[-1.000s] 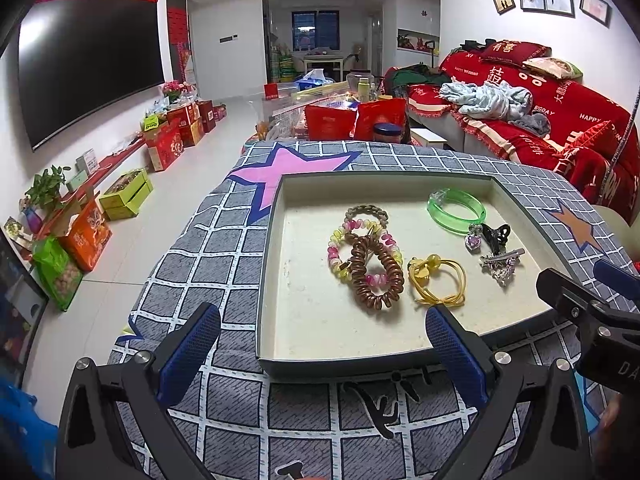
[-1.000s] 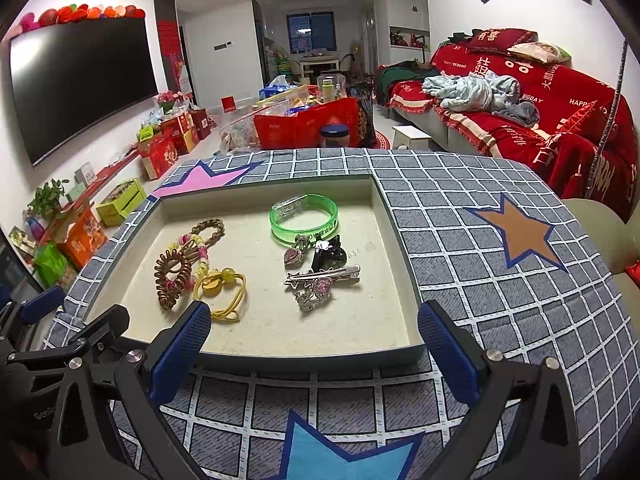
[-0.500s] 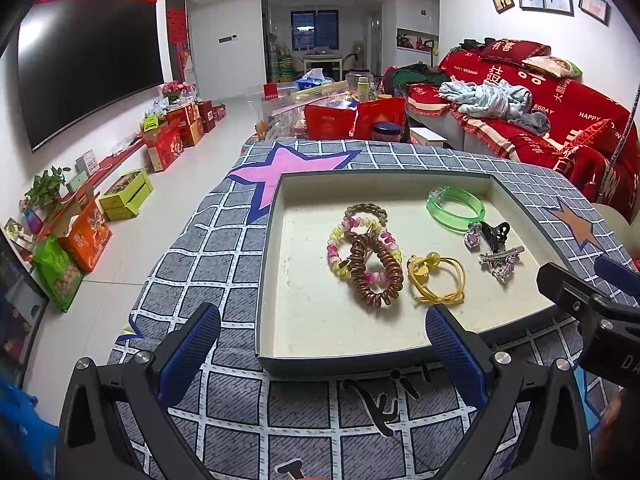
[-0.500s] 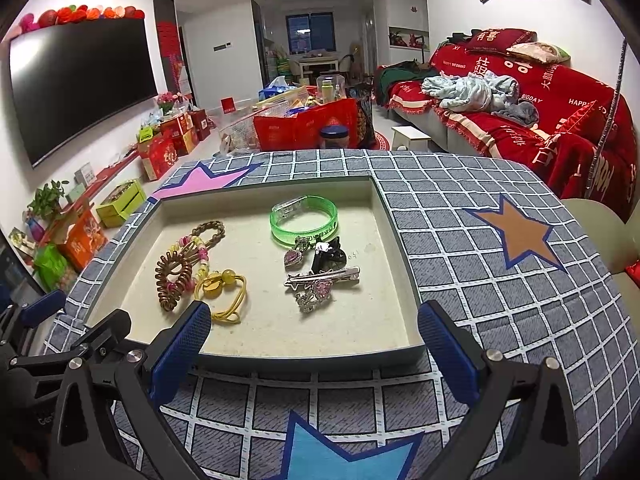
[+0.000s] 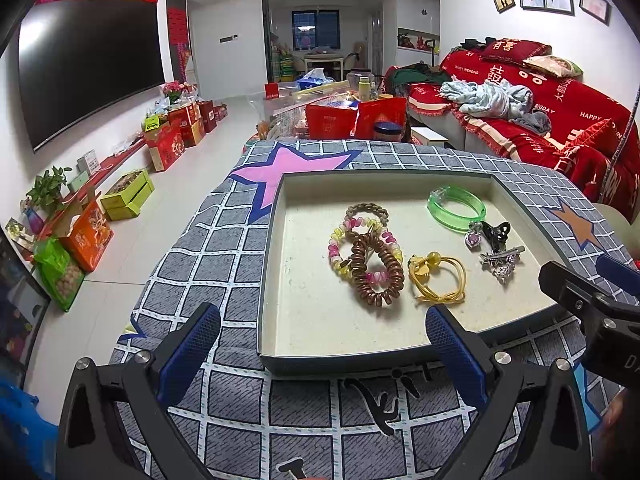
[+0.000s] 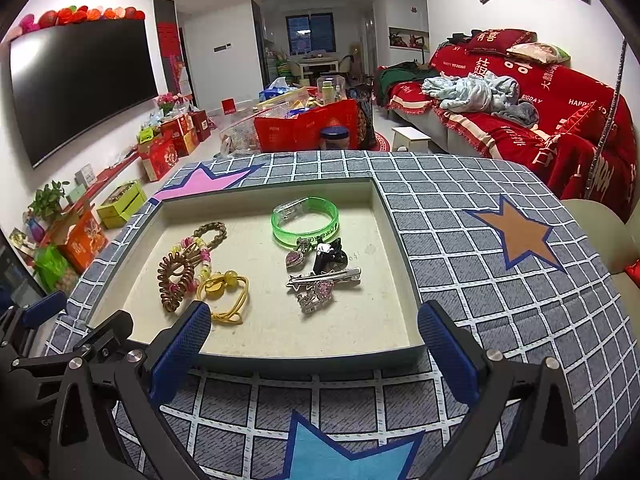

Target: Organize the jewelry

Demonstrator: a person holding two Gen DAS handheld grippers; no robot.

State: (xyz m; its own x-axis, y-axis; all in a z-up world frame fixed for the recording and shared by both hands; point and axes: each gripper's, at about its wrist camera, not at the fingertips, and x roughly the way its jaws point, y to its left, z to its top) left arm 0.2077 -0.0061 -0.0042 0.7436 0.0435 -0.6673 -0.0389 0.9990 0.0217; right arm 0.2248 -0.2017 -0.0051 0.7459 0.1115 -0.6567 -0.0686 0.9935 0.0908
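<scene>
While both grippers are held low over the near edge of the cloth (image 6: 500, 216), nothing is gripped by either. Left gripper (image 5: 320, 344): jaws spread wide, blue pads (image 5: 188, 352) empty, positioned just short of the tray's near wall. Right gripper (image 6: 312, 340): jaws likewise spread wide, pads (image 6: 448, 356) empty, also at the near wall; its frame is seen at the right edge of the left wrist view.

Tray (image 5: 276, 264), shallow with grey rim and pale floor, is set on the grey checked cloth between a pink star (image 5: 280, 168) and a brown star (image 6: 516, 232). All jewelry is found inside the tray, lying flat:
- brown coil tie (image 5: 376, 276), overlapping a pink-and-yellow bead bracelet (image 5: 336, 248) and touching a brown bead bracelet (image 5: 366, 212) behind it
- yellow tie (image 5: 440, 280), just right of the coil tie, nearest the left gripper's right pad
- green bangle (image 6: 306, 224), toward the far side of the tray
- heart pendant (image 6: 295, 259) and black claw clip (image 6: 330, 254), touching each other, just in front of the bangle
- silver clip (image 6: 324, 275), in front of those, with a pink crystal piece (image 6: 316, 296) touching it on the near side

Left cluster and right cluster are kept apart by bare floor
</scene>
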